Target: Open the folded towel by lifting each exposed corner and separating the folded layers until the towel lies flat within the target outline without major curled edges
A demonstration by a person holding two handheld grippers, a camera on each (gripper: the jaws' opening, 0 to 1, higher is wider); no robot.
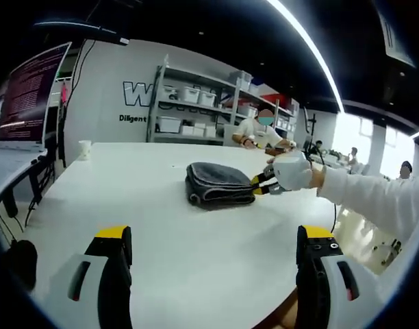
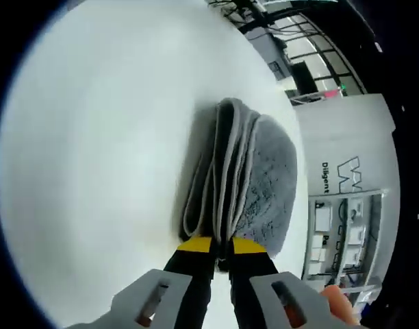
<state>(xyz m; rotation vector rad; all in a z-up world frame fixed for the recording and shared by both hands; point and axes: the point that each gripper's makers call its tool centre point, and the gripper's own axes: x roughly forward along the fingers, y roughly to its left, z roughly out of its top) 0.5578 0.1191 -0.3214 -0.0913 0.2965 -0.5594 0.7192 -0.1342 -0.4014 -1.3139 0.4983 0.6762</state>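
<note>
"Diligent", partly cut, on wall [image 1: 120, 96]

white glove [image 1: 292, 171], white sleeve [image 1: 374, 197]

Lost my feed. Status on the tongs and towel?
Right tongs shut on towel edge layers. Left tongs open, back from it. Towel still folded on white table. Nothing in the way.

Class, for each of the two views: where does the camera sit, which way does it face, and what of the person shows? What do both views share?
Left gripper view: rides the open left gripper, facing across the white table toward shelves; a gloved hand and sleeve show.
Right gripper view: rides the right gripper, close on the folded grey towel; a fingertip shows.
Shared: towel, table, right gripper.
</note>
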